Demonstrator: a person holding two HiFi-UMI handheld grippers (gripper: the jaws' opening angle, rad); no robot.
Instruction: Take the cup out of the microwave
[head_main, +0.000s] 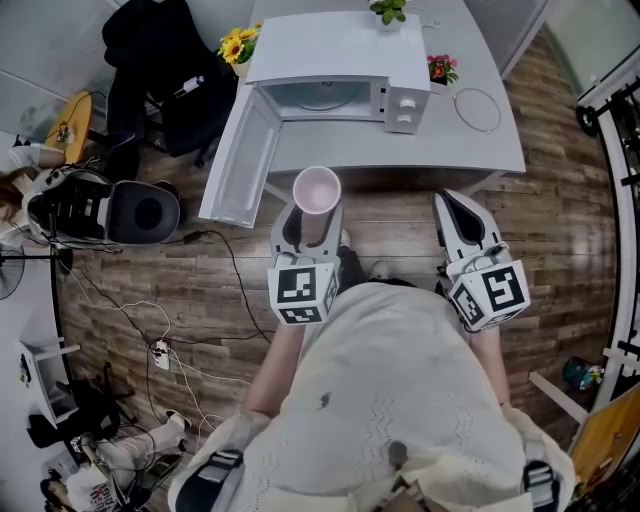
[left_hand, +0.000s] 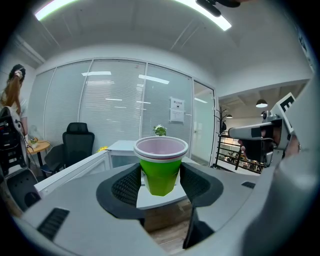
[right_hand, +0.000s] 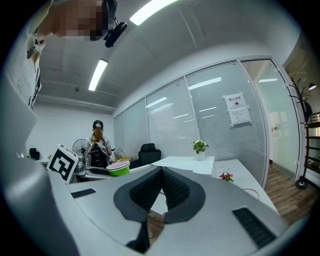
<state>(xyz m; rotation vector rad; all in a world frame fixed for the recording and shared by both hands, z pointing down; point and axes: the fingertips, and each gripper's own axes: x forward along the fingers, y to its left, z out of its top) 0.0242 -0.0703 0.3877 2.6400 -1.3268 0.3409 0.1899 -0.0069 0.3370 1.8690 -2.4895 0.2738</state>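
Cup pinched upright in left tongs; right tongs pressed together, empty.
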